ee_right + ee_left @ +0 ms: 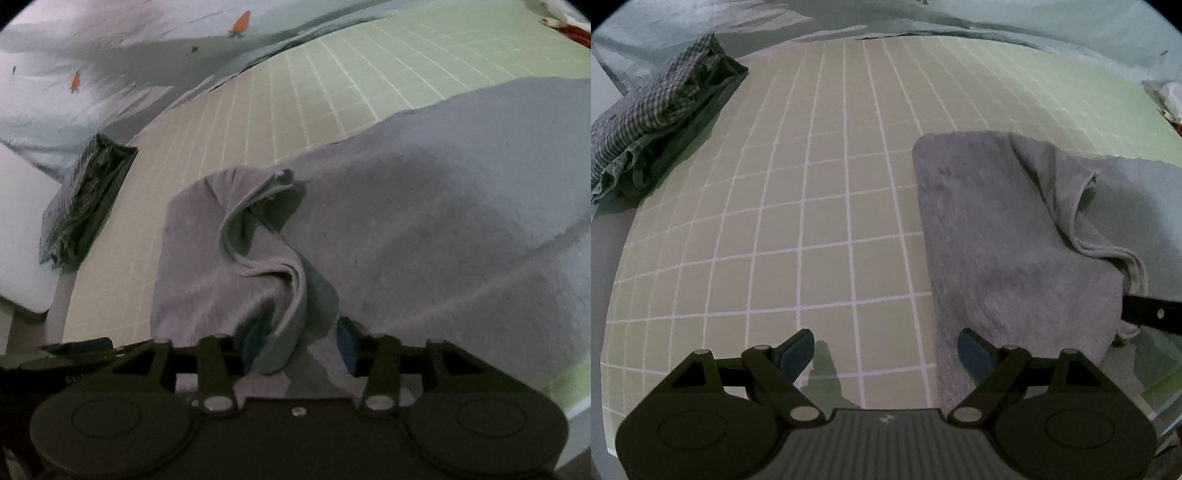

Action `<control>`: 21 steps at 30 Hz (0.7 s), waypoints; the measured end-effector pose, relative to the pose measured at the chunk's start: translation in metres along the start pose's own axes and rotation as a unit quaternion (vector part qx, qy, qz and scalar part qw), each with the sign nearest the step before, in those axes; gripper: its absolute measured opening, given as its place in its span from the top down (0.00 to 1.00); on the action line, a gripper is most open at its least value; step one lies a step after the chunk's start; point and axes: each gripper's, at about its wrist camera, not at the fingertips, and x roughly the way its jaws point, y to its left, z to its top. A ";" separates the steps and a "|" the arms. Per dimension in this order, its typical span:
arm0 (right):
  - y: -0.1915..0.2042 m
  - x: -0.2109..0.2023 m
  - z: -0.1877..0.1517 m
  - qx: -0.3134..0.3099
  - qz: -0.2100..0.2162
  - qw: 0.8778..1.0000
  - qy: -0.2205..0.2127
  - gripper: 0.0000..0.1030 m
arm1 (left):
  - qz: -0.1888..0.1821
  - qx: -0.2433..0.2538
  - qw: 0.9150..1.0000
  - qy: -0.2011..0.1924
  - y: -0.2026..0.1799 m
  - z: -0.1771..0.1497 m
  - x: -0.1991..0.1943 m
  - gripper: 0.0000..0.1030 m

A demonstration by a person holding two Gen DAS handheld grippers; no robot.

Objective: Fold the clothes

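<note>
The left gripper (886, 350) hovers with its jaws spread wide and nothing between them, above the near edge of the green grid mat (812, 221); just beside it, the grey towel (1004, 236) lies along the mat's right side, partly folded over itself; the right gripper (299, 343) has a bunched hem of that towel (424, 221) between its blue pads (255, 341), jaws partly apart around the fabric; farther off, a folded checked garment (661, 110) rests at the mat's far left corner; beyond the far edge lies a carrot-print sheet (110, 74).
</note>
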 end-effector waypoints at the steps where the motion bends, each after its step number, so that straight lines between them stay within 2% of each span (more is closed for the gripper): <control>1: 0.000 0.002 0.001 0.003 0.011 1.000 0.003 0.56 | 0.001 0.000 1.000 0.000 0.000 0.000 0.001 0.15; 2: -0.001 0.003 0.002 0.006 0.023 1.000 0.006 0.72 | 0.002 0.000 1.000 0.001 0.001 0.000 0.001 0.13; 4: -0.002 0.006 0.004 0.014 0.046 0.999 0.011 0.98 | 0.003 -0.002 1.000 0.003 0.002 -0.001 0.002 0.13; 6: -0.005 -0.010 0.004 0.028 0.061 0.998 0.000 0.98 | 0.003 -0.003 1.000 0.005 0.004 -0.001 0.003 0.13; 8: -0.016 -0.035 0.001 0.083 0.087 0.992 -0.034 0.98 | 0.006 0.003 1.000 0.003 0.005 -0.003 0.002 0.12; 10: -0.030 -0.053 0.000 0.123 0.104 0.986 -0.048 0.98 | 0.005 0.005 1.000 0.003 0.007 -0.005 0.003 0.10; 12: -0.034 -0.055 0.000 0.104 0.083 0.991 -0.031 0.98 | 0.003 0.003 1.000 0.004 0.008 -0.005 0.004 0.09; 14: -0.029 -0.041 -0.006 0.044 0.021 0.999 0.015 0.99 | 0.004 0.002 1.000 0.007 0.009 -0.004 0.004 0.08; 16: -0.030 -0.037 -0.014 0.036 -0.008 0.999 0.034 0.98 | 0.005 0.004 1.000 0.006 0.009 -0.005 0.003 0.08; 18: -0.029 -0.036 -0.019 0.035 -0.024 0.998 0.038 0.93 | 0.006 0.002 1.000 0.007 0.010 -0.006 0.004 0.07; 19: -0.026 -0.036 -0.016 0.031 -0.025 0.999 0.027 0.85 | 0.006 0.000 1.000 0.008 0.011 -0.007 0.004 0.07; 21: -0.019 -0.036 -0.010 0.021 -0.028 0.999 0.005 0.63 | 0.006 -0.005 1.000 0.010 0.012 -0.008 0.005 0.05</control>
